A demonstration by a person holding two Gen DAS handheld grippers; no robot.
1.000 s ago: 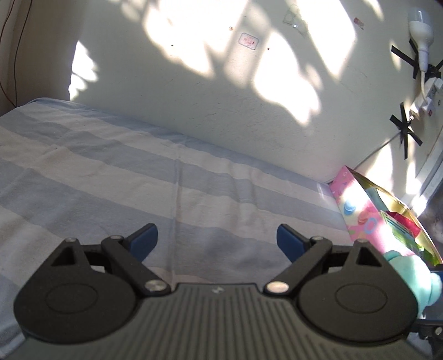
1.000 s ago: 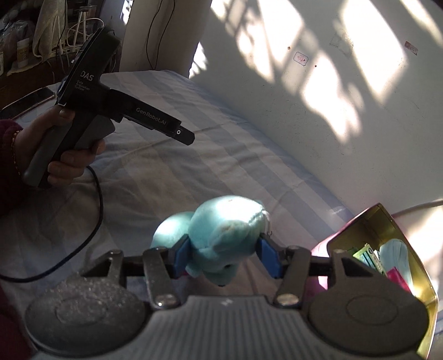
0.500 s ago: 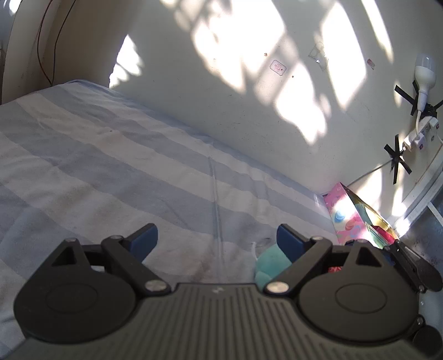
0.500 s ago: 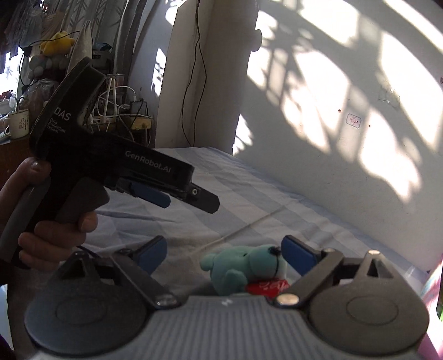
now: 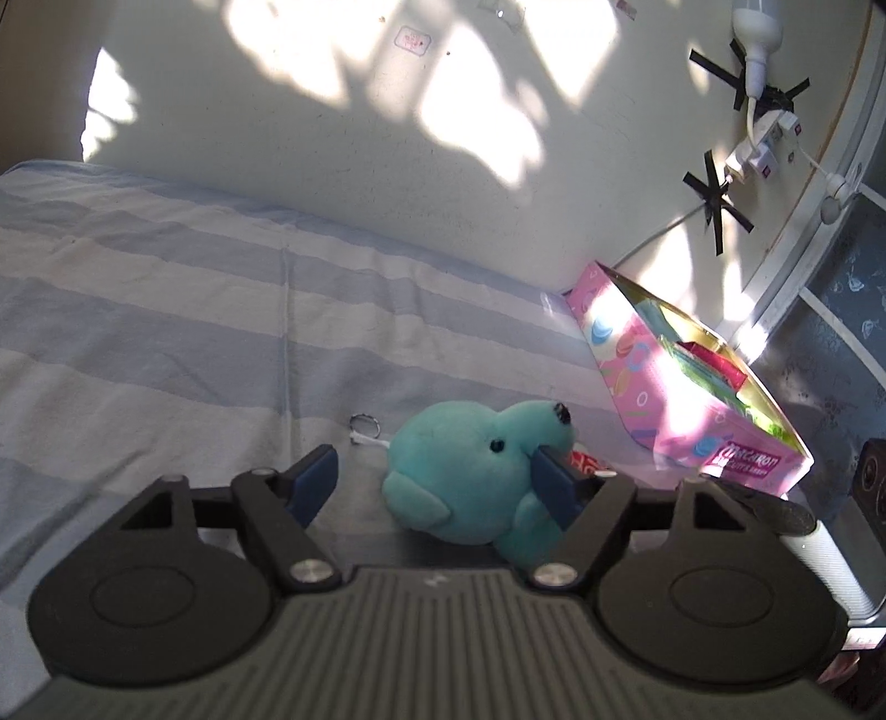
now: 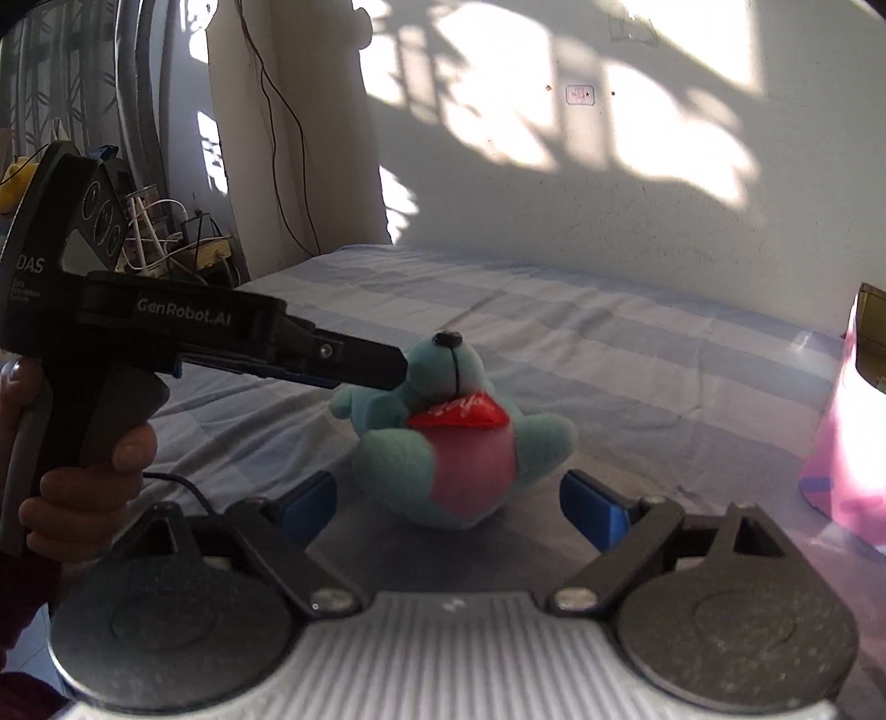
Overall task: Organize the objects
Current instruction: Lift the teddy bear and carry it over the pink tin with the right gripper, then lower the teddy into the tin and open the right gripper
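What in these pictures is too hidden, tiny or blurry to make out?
- Pink box contents: in the left wrist view its wall hides all but the packet tops; in the right wrist view the picture edge cuts the box off and sun glare washes it out.
- Wall sticker: print too small to read in either view.
- Writing on the plush toy's red scarf: blurred in the right wrist view.
- Metal ring behind the toy: too small to identify.
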